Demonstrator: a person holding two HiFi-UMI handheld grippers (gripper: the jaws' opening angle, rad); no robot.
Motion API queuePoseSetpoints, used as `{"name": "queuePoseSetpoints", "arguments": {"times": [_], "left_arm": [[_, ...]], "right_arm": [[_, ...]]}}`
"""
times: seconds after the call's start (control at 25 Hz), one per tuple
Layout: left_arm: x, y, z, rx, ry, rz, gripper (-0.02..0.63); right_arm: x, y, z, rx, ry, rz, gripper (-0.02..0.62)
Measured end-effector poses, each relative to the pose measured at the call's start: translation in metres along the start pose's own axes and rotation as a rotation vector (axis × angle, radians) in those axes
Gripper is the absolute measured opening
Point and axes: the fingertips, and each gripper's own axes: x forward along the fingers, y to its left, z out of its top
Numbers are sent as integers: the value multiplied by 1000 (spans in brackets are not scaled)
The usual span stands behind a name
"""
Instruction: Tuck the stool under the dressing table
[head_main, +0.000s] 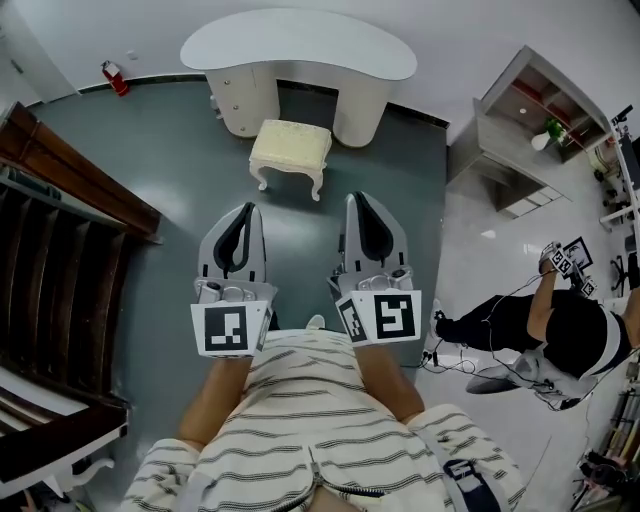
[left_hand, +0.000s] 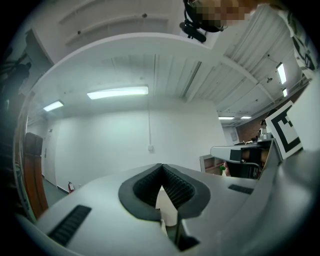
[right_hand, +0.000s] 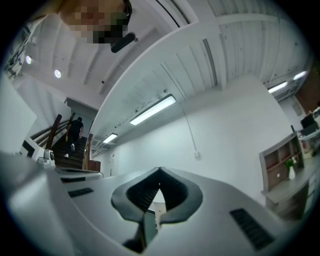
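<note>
White dressing table (head_main: 300, 45) stands ahead; the cream stool (head_main: 290, 148) sits on the floor just before its kneehole. My left hand-held gripper (head_main: 245, 208) and right hand-held gripper (head_main: 355, 198) are pressed together, empty; I should push the seat's near edge evenly.

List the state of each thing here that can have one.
stool: upright, in front of the table, not yet tucked under, untouched.
table: nothing under it.
left gripper: shut, empty.
right gripper: shut, empty.
</note>
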Motion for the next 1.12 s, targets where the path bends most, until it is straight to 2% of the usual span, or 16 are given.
{"name": "queuePoseSetpoints", "arguments": {"times": [0.24, 0.4, 0.8, 1.12], "left_arm": [[14, 4, -9, 6, 22, 7, 6], [30, 23, -16, 1, 13, 7, 6], [126, 99, -29, -45, -14, -74, 6], [208, 163, -31, -71, -43, -223, 6]], "right_arm": [[15, -7, -9, 7, 11, -3, 14], [36, -8, -19, -5, 15, -22, 14], [141, 0, -41, -61, 27, -100, 14], [231, 15, -54, -112, 38, -202, 14]]}}
